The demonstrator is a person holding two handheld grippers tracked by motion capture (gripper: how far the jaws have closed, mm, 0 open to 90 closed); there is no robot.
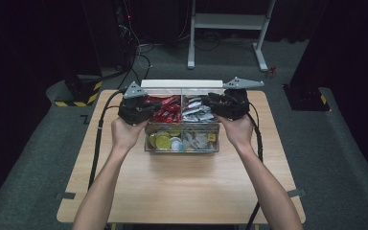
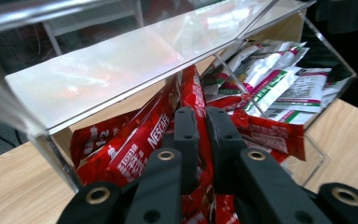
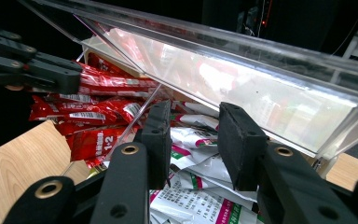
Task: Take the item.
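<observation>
Two grippers: black, hard-jawed, upper centre of high view
Left gripper (image 2: 203, 140): clamped on a glossy red Nescafé sachet (image 2: 193, 100)
Right gripper (image 3: 198, 140): jaws parted over white foil sachets (image 3: 200, 158)
Box: clear acrylic organiser (image 1: 182, 146)

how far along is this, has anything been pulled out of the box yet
Early. Done: the clear organizer box has its lid open and both grippers are at the back compartments. In hand: the left gripper is closed on a red Nescafe sachet; the right gripper is open over the white sachets. Left: lifting anything out; the tabletop holds no sachets.
</observation>
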